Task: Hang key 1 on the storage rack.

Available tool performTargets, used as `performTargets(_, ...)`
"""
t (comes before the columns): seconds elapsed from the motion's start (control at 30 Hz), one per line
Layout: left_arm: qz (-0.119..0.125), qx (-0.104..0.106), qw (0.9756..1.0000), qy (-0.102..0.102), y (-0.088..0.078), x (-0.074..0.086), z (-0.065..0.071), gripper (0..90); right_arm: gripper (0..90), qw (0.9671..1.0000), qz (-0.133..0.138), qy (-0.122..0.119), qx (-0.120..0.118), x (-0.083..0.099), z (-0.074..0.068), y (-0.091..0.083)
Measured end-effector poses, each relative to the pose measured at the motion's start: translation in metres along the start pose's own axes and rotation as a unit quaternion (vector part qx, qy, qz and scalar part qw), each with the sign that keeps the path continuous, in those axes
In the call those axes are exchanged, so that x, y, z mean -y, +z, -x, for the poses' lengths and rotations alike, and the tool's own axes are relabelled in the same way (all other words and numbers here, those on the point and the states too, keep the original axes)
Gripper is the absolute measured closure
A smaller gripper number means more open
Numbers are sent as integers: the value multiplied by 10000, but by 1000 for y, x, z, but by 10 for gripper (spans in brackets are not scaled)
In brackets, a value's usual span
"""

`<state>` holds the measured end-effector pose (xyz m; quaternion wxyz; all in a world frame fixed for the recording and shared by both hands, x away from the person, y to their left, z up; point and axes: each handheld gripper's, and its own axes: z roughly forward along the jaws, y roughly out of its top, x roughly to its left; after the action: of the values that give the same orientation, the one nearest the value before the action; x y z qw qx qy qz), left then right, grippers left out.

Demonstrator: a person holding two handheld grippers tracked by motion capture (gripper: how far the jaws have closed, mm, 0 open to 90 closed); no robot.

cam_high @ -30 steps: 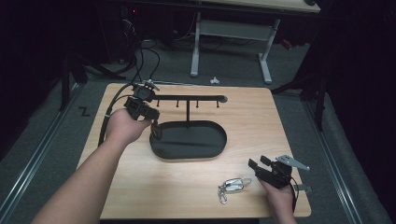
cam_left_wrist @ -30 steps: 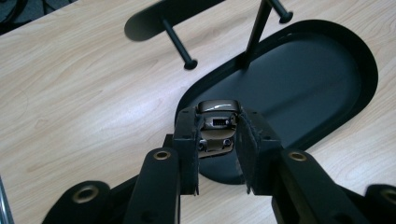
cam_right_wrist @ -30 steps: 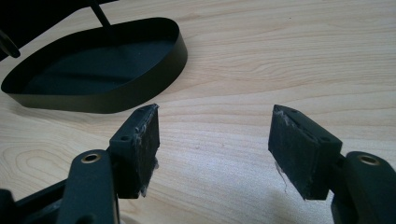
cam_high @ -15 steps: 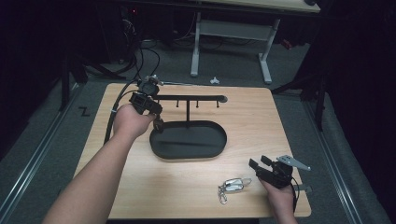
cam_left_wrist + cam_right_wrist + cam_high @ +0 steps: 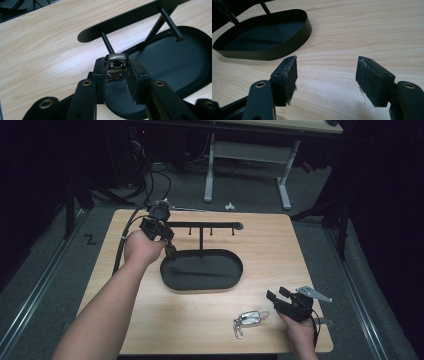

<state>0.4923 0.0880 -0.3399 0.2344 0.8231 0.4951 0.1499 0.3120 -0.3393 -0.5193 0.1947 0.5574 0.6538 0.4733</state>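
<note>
**A metal clip held up to the rack's end peg**

The wooden table carries everything, and the black rack standing near its middle serves as the landmark: an oval tray base, a post rising from it, and a crossbar on top with short pegs hanging below. That shape suggests the rack is meant for hanging small items, with the tray there to catch whatever drops.

The left gripper sits at the rack's left end, just under the crossbar and over the tray's left rim. Its jaws are clenched on a small shiny metal clip, pinched by its lower part so the upper loop stands free above the pads. In the left gripper view the clip sits just in front of the end peg; whether it touches the peg cannot be told. Holding it low and upright likely leaves the loop clear to slip over the peg.

The right gripper rests low near the table's front right corner, well apart from the rack. Its jaws stand apart with nothing between them, only bare tabletop.

A second bunch of metal clips lies flat on the table in front of the rack, just beside the right gripper, probably next in line.
</note>
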Motion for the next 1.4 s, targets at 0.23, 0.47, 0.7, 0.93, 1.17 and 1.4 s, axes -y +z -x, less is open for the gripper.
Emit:
performTargets(0.23,-7,45,9999,-102,2,-3,-3,704,337,10000,-6,19,0,0,0,0)
performTargets(0.47,-29,92,9998,-180,5,-7,-6,704,337,10000,-9,37,2,0,0,0)
performTargets(0.7,11,79,9997,-231,5,-17,-5,703,337,10000,-8,10,0,0,0,0)
performTargets(0.93,-51,93,9996,-276,8,-18,-6,702,337,10000,-17,49,2,0,0,0)
performTargets(1.17,84,120,9993,-346,3,-17,-7,629,337,10000,-14,31,-7,0,0,0)
performTargets(1.4,74,122,9993,-331,-2,-16,-7,555,338,10000,-14,23,-17,0,0,1)
